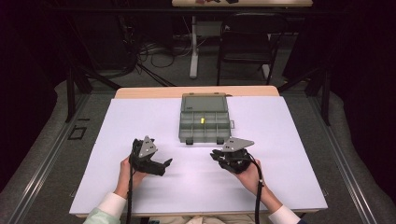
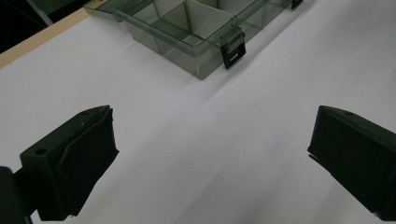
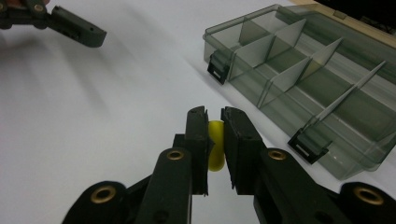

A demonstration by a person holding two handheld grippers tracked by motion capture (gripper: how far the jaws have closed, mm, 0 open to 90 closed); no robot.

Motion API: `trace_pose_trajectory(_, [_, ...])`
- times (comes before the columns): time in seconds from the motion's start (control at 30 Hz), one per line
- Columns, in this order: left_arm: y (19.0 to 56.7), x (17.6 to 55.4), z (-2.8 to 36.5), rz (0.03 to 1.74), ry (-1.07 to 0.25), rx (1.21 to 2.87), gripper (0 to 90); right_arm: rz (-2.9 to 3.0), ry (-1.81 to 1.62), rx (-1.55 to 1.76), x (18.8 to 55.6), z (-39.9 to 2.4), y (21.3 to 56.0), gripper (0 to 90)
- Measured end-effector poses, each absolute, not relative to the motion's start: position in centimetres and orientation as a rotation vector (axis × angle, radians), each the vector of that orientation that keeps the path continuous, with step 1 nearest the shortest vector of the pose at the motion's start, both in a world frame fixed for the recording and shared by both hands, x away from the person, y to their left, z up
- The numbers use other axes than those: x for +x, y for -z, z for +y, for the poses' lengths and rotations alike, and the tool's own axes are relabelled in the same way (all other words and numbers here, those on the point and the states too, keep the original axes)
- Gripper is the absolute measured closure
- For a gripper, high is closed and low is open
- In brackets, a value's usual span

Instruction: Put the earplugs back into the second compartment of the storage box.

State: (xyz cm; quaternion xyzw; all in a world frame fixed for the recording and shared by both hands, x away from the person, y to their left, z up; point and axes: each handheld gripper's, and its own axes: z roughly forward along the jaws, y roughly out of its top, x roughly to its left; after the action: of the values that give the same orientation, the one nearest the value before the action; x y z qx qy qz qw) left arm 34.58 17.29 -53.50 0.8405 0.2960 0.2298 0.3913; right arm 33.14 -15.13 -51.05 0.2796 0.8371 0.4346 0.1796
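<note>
Right gripper (image 3: 215, 122) is clamped narrow on a small yellow piece (image 3: 215, 144), which sits upright between the pads, its top level with the jaw tips and its bottom hanging just below them. The gripper is held over the bare white worktop (image 1: 140, 121), near the front right corner of the clear compartment box (image 1: 204, 123). The box stands open toward the far edge, at mid-width, with its lid laid back. Another yellow piece (image 1: 202, 121) already lies in a middle compartment.

Left gripper (image 2: 210, 154): jaws wide apart, nothing between them, parked above the worktop to the front left of the box.

Step in hand, as I judge it: carry the held piece to a box compartment.

Notes for doing it well:
- Keep the grip steady; the piece is small and rounded and could squirt out if the pads relax.
- Rise enough to clear the front wall and its two latches (image 3: 219, 66).
- Come down between dividers, not onto one.
- Release low inside the cell so the piece does not bounce out.
- The left gripper could steady the box if it slides.
</note>
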Motion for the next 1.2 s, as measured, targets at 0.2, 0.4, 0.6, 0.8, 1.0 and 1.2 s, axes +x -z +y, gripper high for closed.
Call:
trace_pose_trajectory(0.2, [53.5, 34.6, 17.3, 0.751, -0.583, 2.137, 0.1, 2.348, -1.245, 0.8, 34.6, -15.0, 50.2, 80.2])
trace_pose_trajectory(0.4, [53.6, 34.6, 17.3, 0.748, -0.584, 2.14, 0.0, 2.338, -1.239, 0.791, 36.1, -14.7, 48.9, 80.3])
trace_pose_trajectory(0.6, [53.6, 34.6, 17.2, 0.747, -0.586, 2.14, 0.1, 2.332, -1.219, 0.793, 37.8, -14.4, 48.2, 80.4])
trace_pose_trajectory(0.8, [53.6, 34.6, 17.2, 0.748, -0.585, 2.141, 0.1, 2.322, -1.2, 0.805, 39.7, -14.1, 48.0, 80.5])
trace_pose_trajectory(1.0, [53.6, 34.7, 17.2, 0.748, -0.587, 2.14, 0.1, 2.312, -1.187, 0.812, 41.5, -13.8, 47.6, 80.5])
trace_pose_trajectory(1.2, [53.6, 34.7, 17.2, 0.746, -0.587, 2.141, 0.1, 2.31, -1.179, 0.808, 43.0, -13.2, 47.4, 80.5])
